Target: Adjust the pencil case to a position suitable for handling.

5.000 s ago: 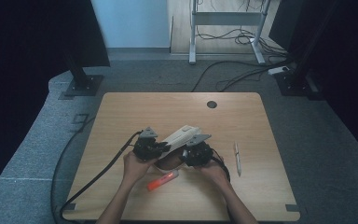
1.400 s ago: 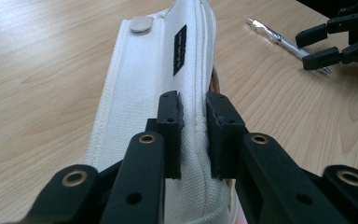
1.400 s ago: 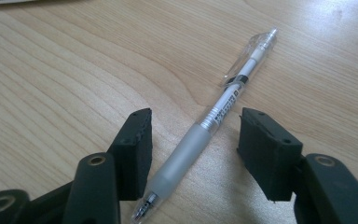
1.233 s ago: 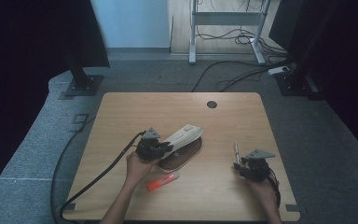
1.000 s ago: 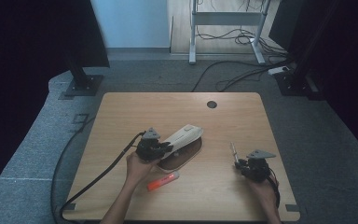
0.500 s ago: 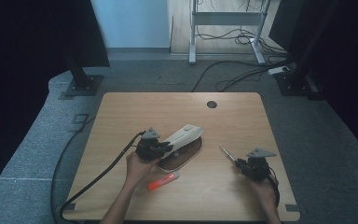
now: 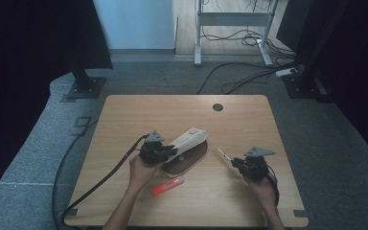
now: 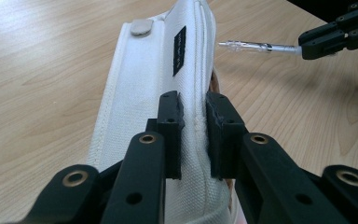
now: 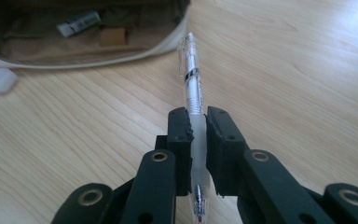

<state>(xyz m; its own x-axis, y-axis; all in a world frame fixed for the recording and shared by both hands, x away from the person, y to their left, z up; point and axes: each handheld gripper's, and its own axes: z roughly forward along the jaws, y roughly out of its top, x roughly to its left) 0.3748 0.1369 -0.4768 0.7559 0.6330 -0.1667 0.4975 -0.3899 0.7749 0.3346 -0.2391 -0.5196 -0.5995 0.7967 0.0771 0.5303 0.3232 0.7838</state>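
Note:
A white fabric pencil case (image 7: 188, 143) lies open near the table's middle, its brown inside (image 9: 74, 35) holding a small white item. My left gripper (image 7: 159, 151) is shut on the case's raised flap (image 8: 182, 70), holding it up. My right gripper (image 7: 249, 165) is shut on a clear pen (image 9: 190, 74), which points toward the case's opening. The pen (image 7: 222, 154) hangs just right of the case, its tip close to the rim. In the left gripper view the pen (image 8: 256, 46) and the other gripper's jaws come in from the upper right.
An orange-red marker (image 7: 167, 186) lies on the wooden table (image 7: 249, 120) in front of the case, between the two forearms. A round cable hole (image 7: 217, 107) sits near the far edge. A black cable (image 7: 100, 177) trails off the left gripper over the table's left front.
My right gripper has carried the pen from the table's right side leftward toward the case and turned it to point at the opening. The left gripper has kept its hold on the flap.

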